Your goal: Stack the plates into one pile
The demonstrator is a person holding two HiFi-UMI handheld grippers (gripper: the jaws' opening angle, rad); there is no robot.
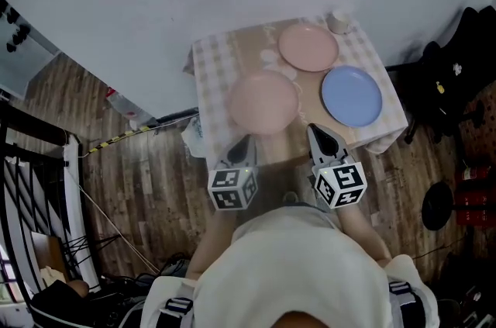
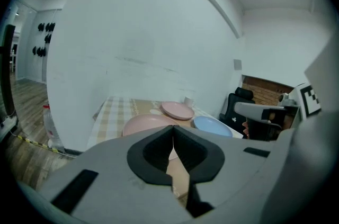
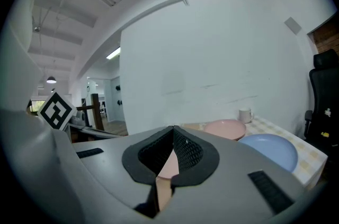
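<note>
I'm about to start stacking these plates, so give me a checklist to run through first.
1. All plates in sight: ok, the near pink plate, far pink plate and blue plate lie apart on the table.
2. Plates bare: ok.
3. Nothing in the left gripper: ok, shut and empty.
4. Nothing in the right gripper: ok, shut and empty.
5. Jaws open for a grasp: not ok.
6. Gap between the mug and far pink plate: cannot tell, they stand close.
</note>
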